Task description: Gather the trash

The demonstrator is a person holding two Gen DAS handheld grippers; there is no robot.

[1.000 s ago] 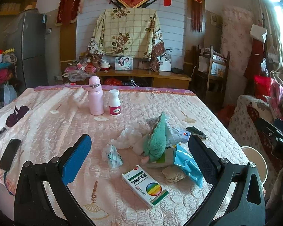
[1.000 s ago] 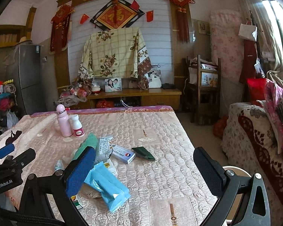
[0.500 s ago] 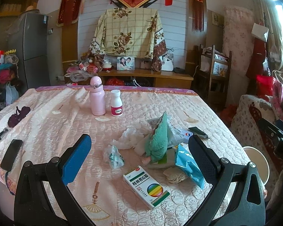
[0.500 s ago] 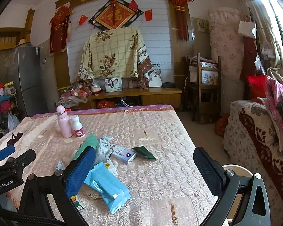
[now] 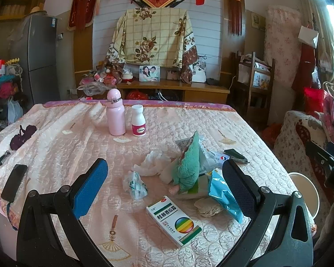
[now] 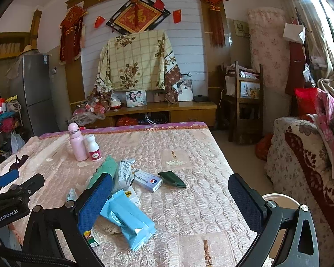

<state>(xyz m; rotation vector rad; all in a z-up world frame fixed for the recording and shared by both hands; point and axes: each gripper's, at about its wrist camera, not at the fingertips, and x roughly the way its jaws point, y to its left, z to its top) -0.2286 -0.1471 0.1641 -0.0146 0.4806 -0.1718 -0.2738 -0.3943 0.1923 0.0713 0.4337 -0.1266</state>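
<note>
- Left wrist view: the left gripper [image 5: 164, 178] hovers above the pink quilted surface [image 5: 55, 133] with its fingers spread wide and empty.
- Outside the left finger [image 5: 90, 185], a black phone [image 5: 13, 181] lies near the surface edge; beyond it stand a pink bottle [image 5: 115, 115] and a white pill bottle [image 5: 138, 120], just beside each other.
- Between the fingers lies the trash: a small crumpled wrapper [image 5: 134, 184], white tissue [image 5: 151, 163], a green fuzzy cloth [image 5: 187, 166] and a medicine box [image 5: 173, 220], nearest the camera.
- Touching the right finger [image 5: 238, 189], a blue packet [image 5: 222, 194] rests partly over a crushed beige scrap [image 5: 208, 207].
- Right wrist view: the right gripper [image 6: 170, 197] is also spread and empty; its left finger [image 6: 93, 200] hides part of the pile, with the blue packet [image 6: 129, 219] just beside it.
- Between its fingers, farther off, a white-blue box [image 6: 148, 180] and a dark green wrapper [image 6: 171, 178] lie nearly touching.
- Beyond the right finger [image 6: 245, 200], a pale bin [image 6: 280, 200] sits off the surface edge.
- Compared with a second ago, the left view has risen slightly; nothing on the surface has moved.
</note>
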